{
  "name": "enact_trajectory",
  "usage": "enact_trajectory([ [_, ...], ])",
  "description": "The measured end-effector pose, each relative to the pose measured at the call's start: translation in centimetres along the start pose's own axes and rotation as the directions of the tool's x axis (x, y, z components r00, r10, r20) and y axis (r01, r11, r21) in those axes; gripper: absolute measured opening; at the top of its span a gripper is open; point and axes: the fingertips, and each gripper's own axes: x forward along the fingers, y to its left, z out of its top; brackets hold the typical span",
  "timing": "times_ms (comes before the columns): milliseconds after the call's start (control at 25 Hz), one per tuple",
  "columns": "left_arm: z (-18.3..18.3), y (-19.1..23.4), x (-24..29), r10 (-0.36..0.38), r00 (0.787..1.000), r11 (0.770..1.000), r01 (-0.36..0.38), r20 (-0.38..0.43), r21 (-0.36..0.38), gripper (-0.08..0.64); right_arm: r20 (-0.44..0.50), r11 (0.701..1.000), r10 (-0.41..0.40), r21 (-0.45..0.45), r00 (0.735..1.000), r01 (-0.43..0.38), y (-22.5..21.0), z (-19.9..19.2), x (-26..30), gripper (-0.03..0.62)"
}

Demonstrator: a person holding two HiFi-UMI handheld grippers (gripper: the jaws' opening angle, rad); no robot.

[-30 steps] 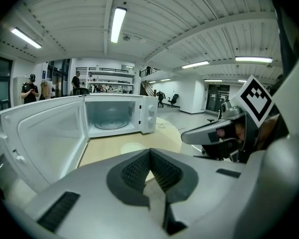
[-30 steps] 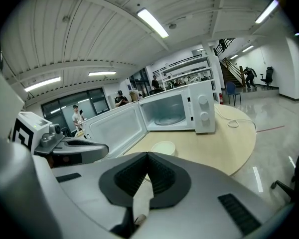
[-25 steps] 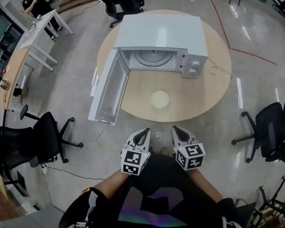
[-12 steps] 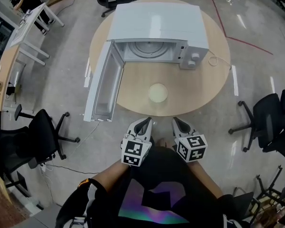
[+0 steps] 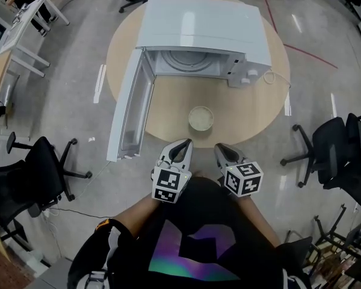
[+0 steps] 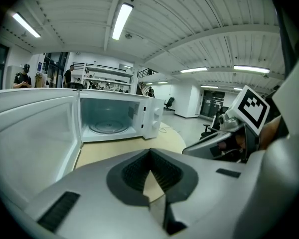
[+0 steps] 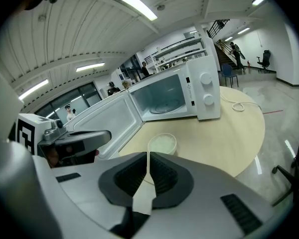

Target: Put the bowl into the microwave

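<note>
Table (image 5: 253, 110) has been closed in on over the last second: bowl (image 5: 200, 118) is now set just beyond left gripper (image 5: 182, 144) and right gripper (image 5: 221, 149), near of the open microwave (image 5: 201, 32). Both pairs of jaws are held tip to tip with nothing gripped, so the bowl is reachable but not yet taken.

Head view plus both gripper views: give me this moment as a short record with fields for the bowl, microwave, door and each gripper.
bowl: on the round table, in front of the microwave, untouched
microwave: at the table's far side, only its glass plate inside
door: swung wide open to the left
left gripper: jaws together, empty, by the table's near edge
right gripper: jaws together, empty, beside the left one
task stage: bowl not yet picked up
</note>
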Motion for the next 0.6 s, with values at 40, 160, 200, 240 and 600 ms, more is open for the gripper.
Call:
enact_trajectory([
  [40, 0.1, 0.5, 0.1, -0.005, 1.0, 1.0, 0.005, 0.002, -0.003, 0.048, -0.003, 1.0, 0.0, 0.008, 1.0, 0.0, 0.1, 0.2, 0.5, 0.017],
  [160, 0.5, 2.0, 0.4, -0.027, 1.0, 1.0, 0.027, 0.011, -0.001, 0.048, -0.008, 0.999, -0.004, 0.033, 1.0, 0.004, 0.4, 0.8, 1.9, 0.017],
  [200, 0.6, 2.4, 0.5, -0.034, 0.999, 0.999, 0.034, 0.015, 0.002, 0.048, -0.008, 0.999, -0.008, 0.04, 1.0, 0.009, 0.5, 1.0, 2.4, 0.017],
  [240, 0.8, 2.8, 0.6, -0.041, 0.999, 0.999, 0.041, 0.019, 0.005, 0.048, -0.006, 0.999, -0.015, 0.045, 1.0, 0.016, 0.5, 1.2, 2.7, 0.017],
  [600, 0.7, 5.4, 1.7, -0.057, 0.998, 0.998, 0.057, 0.015, -0.013, 0.048, -0.017, 0.993, -0.068, 0.099, 0.998, 0.069, -1.1, 1.8, 4.8, 0.017],
])
